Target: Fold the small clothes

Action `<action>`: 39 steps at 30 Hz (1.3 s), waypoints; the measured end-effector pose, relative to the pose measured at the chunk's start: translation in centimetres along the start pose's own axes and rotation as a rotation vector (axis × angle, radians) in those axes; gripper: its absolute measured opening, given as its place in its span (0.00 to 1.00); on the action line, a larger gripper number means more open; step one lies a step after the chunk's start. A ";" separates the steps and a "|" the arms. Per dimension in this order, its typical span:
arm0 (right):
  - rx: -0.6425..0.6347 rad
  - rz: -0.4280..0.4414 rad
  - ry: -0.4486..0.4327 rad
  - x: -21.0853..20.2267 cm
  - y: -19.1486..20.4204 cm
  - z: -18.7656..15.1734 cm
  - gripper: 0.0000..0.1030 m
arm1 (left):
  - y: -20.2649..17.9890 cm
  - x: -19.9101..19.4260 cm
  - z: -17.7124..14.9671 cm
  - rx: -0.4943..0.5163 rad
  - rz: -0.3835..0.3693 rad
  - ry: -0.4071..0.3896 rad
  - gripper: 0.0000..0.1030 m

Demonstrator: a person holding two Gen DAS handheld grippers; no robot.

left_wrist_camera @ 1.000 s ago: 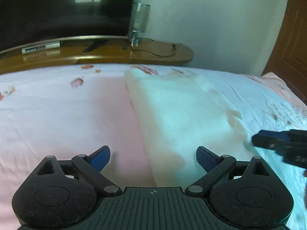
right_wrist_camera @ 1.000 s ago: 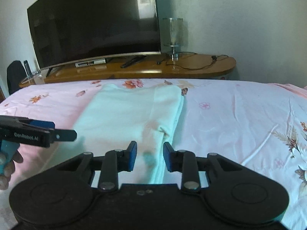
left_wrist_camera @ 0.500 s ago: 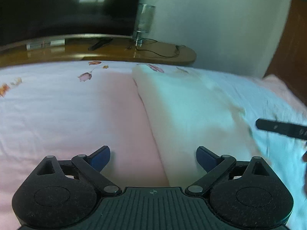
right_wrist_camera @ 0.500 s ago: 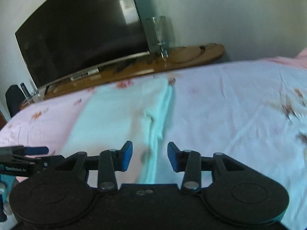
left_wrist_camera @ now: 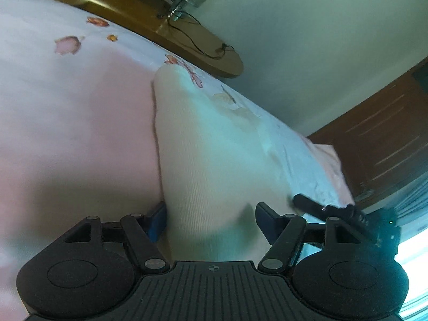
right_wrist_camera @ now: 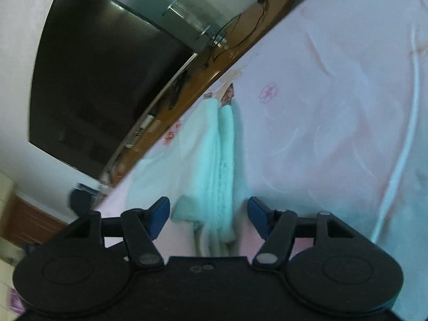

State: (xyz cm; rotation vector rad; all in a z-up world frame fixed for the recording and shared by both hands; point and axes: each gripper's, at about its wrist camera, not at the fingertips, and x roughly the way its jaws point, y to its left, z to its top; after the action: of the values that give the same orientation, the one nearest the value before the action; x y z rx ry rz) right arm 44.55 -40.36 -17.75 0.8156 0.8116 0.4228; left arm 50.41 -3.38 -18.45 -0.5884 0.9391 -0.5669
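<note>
The folded white garment (left_wrist_camera: 214,160) lies flat on the pink floral bedsheet (left_wrist_camera: 67,133), and its long axis runs from the grippers away toward the wooden TV bench (left_wrist_camera: 149,18) at the far side of the bed; its far narrow end points at this bench and stops a little before the edge of the bed, and its near end lies just under the cameras; in the right wrist view the same garment (right_wrist_camera: 203,160) shows its stacked folded layers along the right edge, and the near corner is a bit rumpled; the left gripper (left_wrist_camera: 211,222) is closing, with the near left part of the garment between its blue pads (left_wrist_camera: 157,220), but the right pad is apart from the cloth, so nothing is clamped; whether the left pad touches the folded edge I cannot tell; the right gripper (right_wrist_camera: 208,216) is opening, and the near right corner of the garment lies between its blue pads (right_wrist_camera: 159,214), with a gap at both sides, so it is released; the right gripper appears also in the left wrist view (left_wrist_camera: 342,216), as a blurred dark shape at the right edge of the garment; on the bench stand a dark television (right_wrist_camera: 107,80), a glass lamp (right_wrist_camera: 192,24) and a black cable (left_wrist_camera: 200,45); a brown wooden door (left_wrist_camera: 388,139) is beyond the bed at the right; both views are strongly tilted.
</note>
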 end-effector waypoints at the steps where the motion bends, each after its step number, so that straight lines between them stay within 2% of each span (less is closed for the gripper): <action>1: -0.009 0.010 0.021 0.3 0.2 0.1 0.61 | 0.2 0.2 0.1 -0.006 -0.016 0.005 0.67; 3: -0.008 0.043 0.077 1.3 0.4 0.2 0.59 | 0.3 0.5 0.3 -0.022 -0.029 0.008 0.67; 6: -0.035 0.037 0.102 1.9 1.0 0.5 0.57 | 0.2 0.9 0.7 -0.021 -0.027 0.004 0.67; 7: -0.019 0.033 0.093 2.0 0.7 0.7 0.49 | -0.2 1.0 0.7 -0.007 -0.016 -0.001 0.67; 9: 0.009 0.028 0.076 2.3 0.1 0.7 0.40 | -1.3 1.3 0.6 0.029 0.025 -0.020 0.67; 10: 0.006 0.025 0.073 2.5 0.4 0.6 0.41 | -1.9 1.6 0.5 0.058 0.056 -0.030 0.63; 11: -0.026 0.005 0.074 2.8 1.1 0.5 0.40 | -2.8 1.9 0.4 0.101 0.112 -0.042 0.49; 13: -0.105 -0.044 0.076 3.0 2.7 0.2 0.36 | -3.7 1.9 0.2 0.114 0.139 -0.063 0.35; 16: -0.202 -0.052 0.049 2.4 5.3 -0.2 0.32 | -5.0 0.2 0.3 0.161 0.131 -0.093 0.32; 21: -0.299 -0.023 0.045 1.6 10.0 -1.2 0.32 | -5.8 -4.9 0.5 0.212 0.152 -0.136 0.32; 26: -0.310 0.056 0.067 3.5 14.4 -3.4 0.32 | -3.5 -12.5 0.6 0.217 0.221 -0.163 0.32; 30: -0.328 0.136 0.124 7.1 18.4 -7.5 0.32 | 0.2 -19.1 -0.5 0.193 0.313 -0.175 0.32; 33: -0.314 0.197 0.202 10.5 20.8 -11.4 0.32 | 4.0 -23.7 -2.8 0.130 0.372 -0.160 0.32; 36: -0.279 0.218 0.301 13.5 21.4 -15.6 0.32 | 8.8 -25.5 -5.9 0.008 0.399 -0.109 0.33; 37: -0.270 0.207 0.335 14.4 21.2 -16.9 0.32 | 10.1 -25.4 -6.8 -0.025 0.390 -0.109 0.39; 38: -0.262 0.184 0.361 15.3 20.7 -18.2 0.32 | 11.1 -26.0 -7.6 -0.065 0.360 -0.142 0.48; 39: -0.252 0.170 0.361 15.7 20.1 -18.9 0.34 | 11.8 -26.5 -8.2 -0.095 0.337 -0.177 0.51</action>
State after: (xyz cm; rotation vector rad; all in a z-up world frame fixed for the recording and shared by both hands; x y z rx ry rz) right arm 39.10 -9.08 -17.40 0.5806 1.0012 0.8229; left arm 33.11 21.10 -15.20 -0.5407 0.8763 -0.1659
